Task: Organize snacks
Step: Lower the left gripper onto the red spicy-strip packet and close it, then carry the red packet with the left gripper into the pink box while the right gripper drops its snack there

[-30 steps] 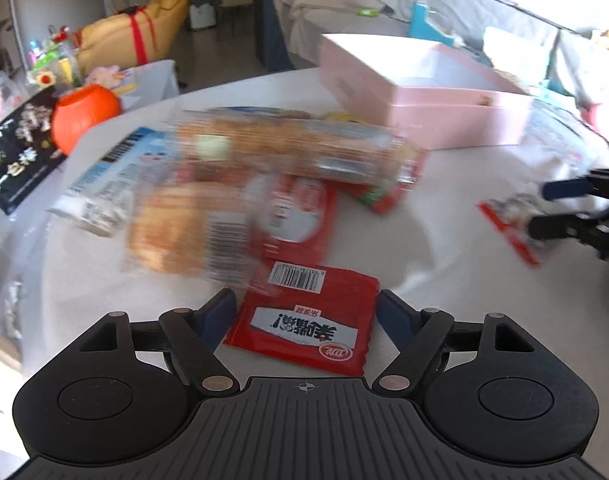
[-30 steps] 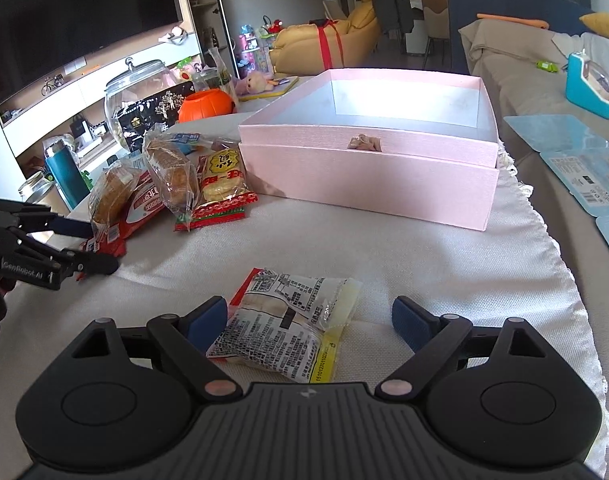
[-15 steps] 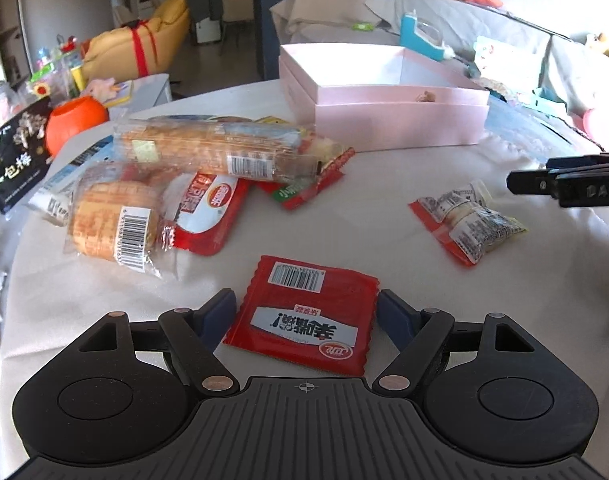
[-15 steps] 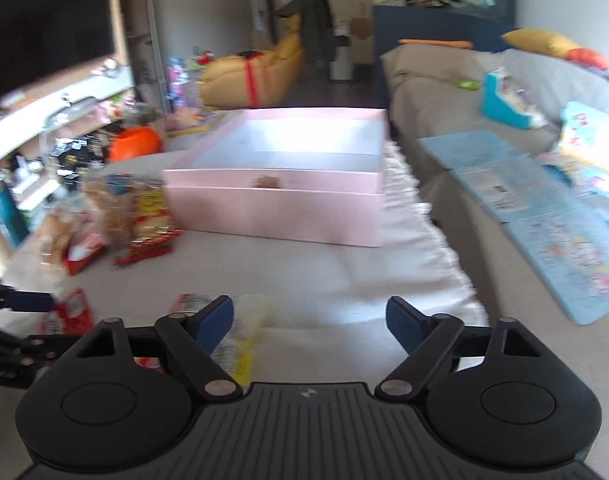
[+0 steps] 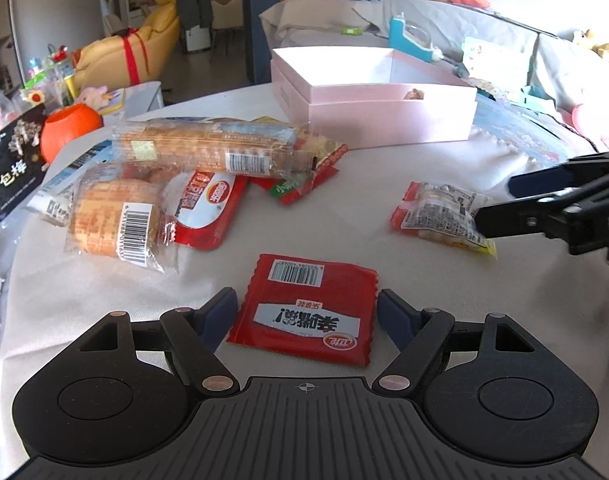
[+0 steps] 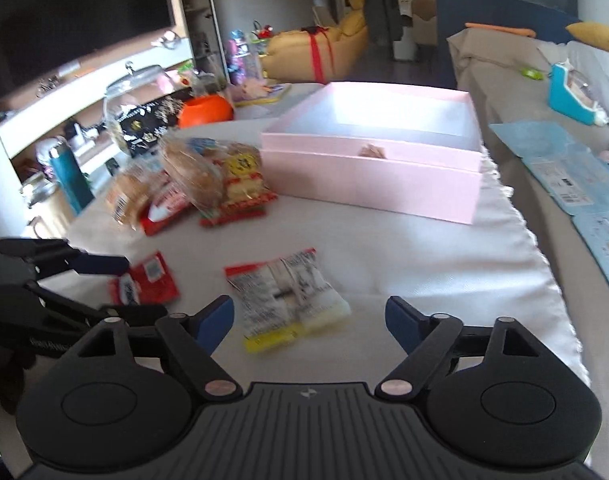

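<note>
The left gripper [image 5: 307, 312] is held low over the table [image 5: 344, 220], and its jaws are spread wide apart. A flat red snack packet [image 5: 304, 308] is seen lying between them, with a small gap on each side. The jaws of the right gripper [image 6: 309, 320] have just been opening a little, and a clear snack packet [image 6: 288, 300] lies untouched between them. A pink box [image 6: 376, 172] is seen open at the back of the table, with a pile of snacks [image 5: 176, 184] beside it

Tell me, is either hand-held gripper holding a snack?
No, nothing is held. The left hand-held gripper straddles the red packet; the right hand-held gripper is open.
</note>
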A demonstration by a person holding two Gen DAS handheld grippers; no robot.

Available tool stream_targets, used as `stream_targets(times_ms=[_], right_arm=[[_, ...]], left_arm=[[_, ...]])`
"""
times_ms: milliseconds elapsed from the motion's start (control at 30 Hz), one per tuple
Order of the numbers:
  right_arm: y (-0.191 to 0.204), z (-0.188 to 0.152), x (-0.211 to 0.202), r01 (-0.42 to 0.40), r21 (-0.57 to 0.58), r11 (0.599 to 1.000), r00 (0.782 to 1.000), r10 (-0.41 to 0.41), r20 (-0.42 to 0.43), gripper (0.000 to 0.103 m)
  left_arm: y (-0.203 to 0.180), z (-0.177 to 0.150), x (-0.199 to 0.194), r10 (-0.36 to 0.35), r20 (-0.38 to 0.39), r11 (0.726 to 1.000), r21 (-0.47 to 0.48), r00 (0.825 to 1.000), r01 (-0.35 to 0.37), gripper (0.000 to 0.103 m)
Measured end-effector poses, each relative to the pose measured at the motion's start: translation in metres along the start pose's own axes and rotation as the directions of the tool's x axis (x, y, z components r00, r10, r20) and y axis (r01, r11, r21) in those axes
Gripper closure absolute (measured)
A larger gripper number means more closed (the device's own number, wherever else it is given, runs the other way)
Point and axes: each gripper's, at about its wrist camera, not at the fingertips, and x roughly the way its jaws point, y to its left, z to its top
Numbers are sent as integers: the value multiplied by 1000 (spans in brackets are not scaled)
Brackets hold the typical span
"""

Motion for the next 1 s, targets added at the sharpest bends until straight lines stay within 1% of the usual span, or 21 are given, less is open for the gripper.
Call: stream_targets(times_ms=[67, 133, 200, 267, 333, 367, 400, 500, 600, 667, 700, 733, 800, 867, 933, 1000], right_arm=[[0, 6, 10, -36, 11, 999, 999, 36, -27, 19], [2, 11, 25, -53, 3, 999, 996, 53, -69, 19], [8, 15, 39, -50, -17, 999, 993, 48, -103, 17], [18, 18, 47, -33, -49, 998, 995, 28, -96, 18], [25, 22, 52, -30, -72, 997, 995, 23, -100, 34], [27, 24, 52, -30, -86, 996, 994, 21, -103, 46], [29, 26, 51, -30, -103, 994, 994, 19, -107, 47], [28, 30, 44, -2, -124, 992, 997, -8, -78, 48], [18, 33, 33, 10, -110, 994, 998, -16, -53, 48], [10, 35, 27, 17, -93, 996, 999, -21, -41, 48], [5, 35, 25, 26, -85, 996, 999, -29, -35, 48], [1, 35, 23, 36, -78, 996, 999, -38, -30, 48], [-9, 35, 19, 57, -56, 997, 998, -58, -25, 48], [-20, 34, 15, 75, -30, 997, 997, -76, -22, 48], [-31, 32, 10, 90, 3, 996, 996, -90, -20, 48], [-40, 30, 6, 106, 30, 994, 994, -105, -20, 48]], left_arm=[[-1, 0, 0, 3, 0, 1000, -1, 1000, -3, 20], [0, 1, 0, 0, -9, 1000, 1, 1000, 0, 20], [1, 3, 1, -7, -25, 1000, 3, 1000, 7, 20], [1, 6, 2, -8, -45, 1000, 6, 999, 8, 20], [0, 7, 2, -5, -54, 1000, 9, 999, 6, 20], [1, 8, 2, -5, -55, 1000, 10, 998, 5, 20], [1, 8, 3, -5, -56, 1000, 10, 998, 5, 20], [2, 8, 3, -10, -56, 1000, 12, 998, 11, 20], [2, 9, 5, -6, -45, 1000, 6, 999, 7, 22], [1, 11, 7, 0, -35, 1000, 4, 999, 0, 25], [-1, 13, 8, 1, -30, 1000, 6, 1000, 0, 28], [-2, 14, 9, -3, -25, 1000, 9, 1000, 3, 33], [-4, 19, 10, -22, -17, 1000, 8, 1000, 22, 38], [-7, 26, 10, -58, -6, 998, -2, 998, 58, 39], [-10, 38, 5, -98, 34, 995, -1, 995, 99, 39], [-12, 59, -2, -110, 88, 994, 13, 990, 109, 39]])
